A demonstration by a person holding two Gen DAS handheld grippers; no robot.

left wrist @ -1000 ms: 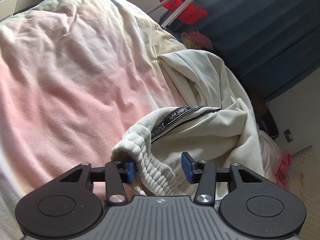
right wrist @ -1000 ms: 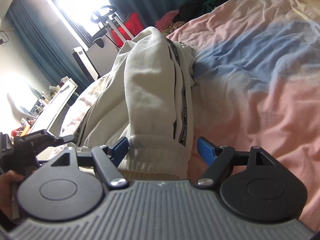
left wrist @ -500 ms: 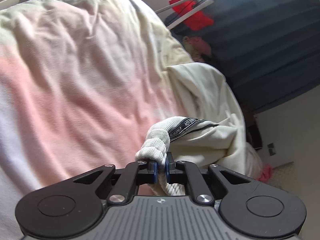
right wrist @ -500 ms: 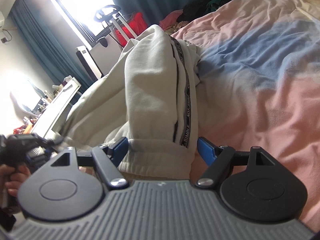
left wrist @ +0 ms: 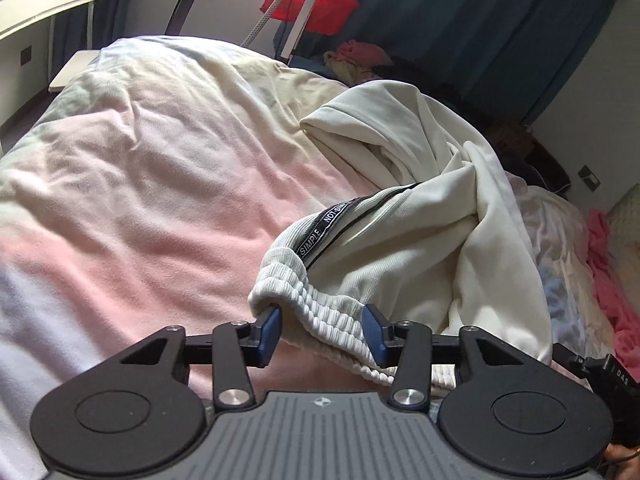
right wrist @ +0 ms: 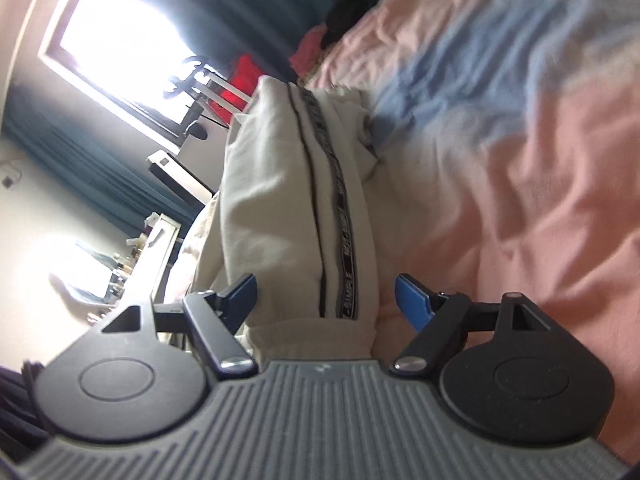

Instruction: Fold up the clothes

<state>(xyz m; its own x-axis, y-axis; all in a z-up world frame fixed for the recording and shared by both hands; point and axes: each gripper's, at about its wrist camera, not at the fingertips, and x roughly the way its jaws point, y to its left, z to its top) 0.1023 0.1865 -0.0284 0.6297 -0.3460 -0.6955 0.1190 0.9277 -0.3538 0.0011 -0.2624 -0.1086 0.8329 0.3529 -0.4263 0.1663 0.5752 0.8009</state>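
Cream sweatpants [left wrist: 404,248] with a black lettered side stripe lie bunched on a pink blanket [left wrist: 160,184]. In the left wrist view the ribbed cuff [left wrist: 320,312] sits between the fingers of my left gripper [left wrist: 323,332]. Its jaws are opening and the blue pads do not press the fabric. In the right wrist view, which is blurred, a trouser leg [right wrist: 288,208] runs away from me over the blanket [right wrist: 520,160]. My right gripper [right wrist: 326,300] stands open around that leg just above its cuff, with a gap at the right pad.
A red item on a rack [left wrist: 312,4] and dark blue curtains [left wrist: 480,20] stand beyond the bed. Loose clothes [left wrist: 356,56] are piled there. A white desk [left wrist: 48,4] is at the left, a pink cloth [left wrist: 608,280] at the right. A bright window [right wrist: 120,40] is behind.
My left gripper closed on the ribbed cuff half a second ago and has opened again; the cuff now lies loose between its fingers. The right gripper rolled, staying open around the leg.
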